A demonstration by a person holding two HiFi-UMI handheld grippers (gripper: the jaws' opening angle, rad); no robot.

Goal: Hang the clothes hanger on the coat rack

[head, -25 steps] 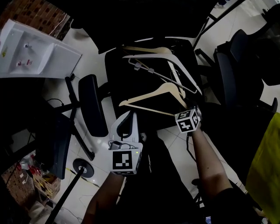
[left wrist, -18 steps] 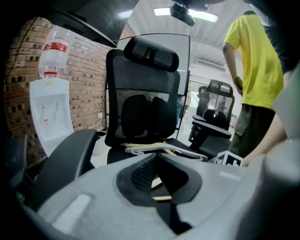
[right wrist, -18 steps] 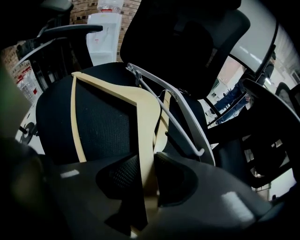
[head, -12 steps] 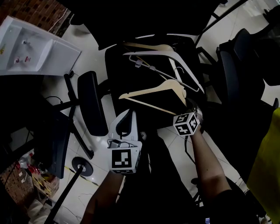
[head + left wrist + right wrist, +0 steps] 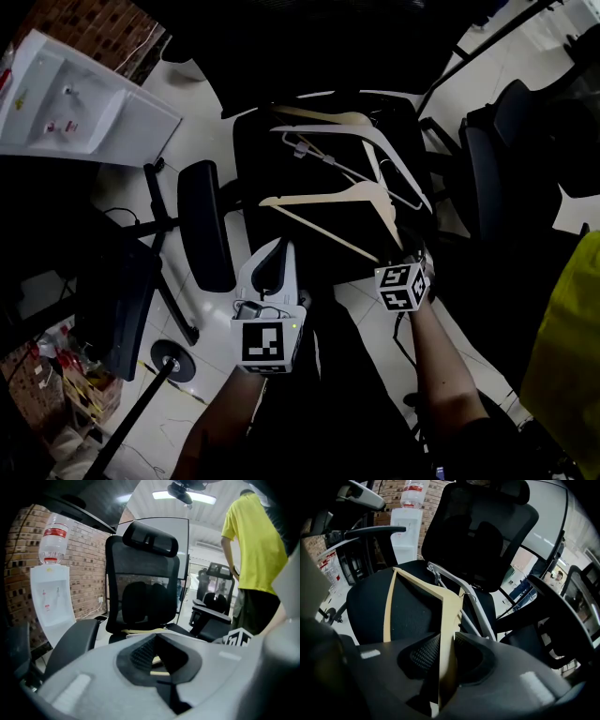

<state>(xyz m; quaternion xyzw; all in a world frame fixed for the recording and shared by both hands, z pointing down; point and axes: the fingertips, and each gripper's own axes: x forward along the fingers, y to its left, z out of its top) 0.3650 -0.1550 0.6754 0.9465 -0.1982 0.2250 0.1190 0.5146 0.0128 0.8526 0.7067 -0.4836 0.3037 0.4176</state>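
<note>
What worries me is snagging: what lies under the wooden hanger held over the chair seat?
Under the wooden hanger, clamped by the right hand-held gripper: black chair seat, and a white hanger below its hook end. The gripper covers the seat corner beneath it.

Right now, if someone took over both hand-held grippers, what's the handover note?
Right hand-held gripper: shut on one arm tip of the wooden hanger, which angles across the office chair seat.
Left hand-held gripper: shut, empty, in front of the seat.
A second wooden hanger and a white hanger lie further back on the seat.
Done: hanger gripped.
Left: carry it to the coat rack, which no view clearly shows, and hook it on.
</note>
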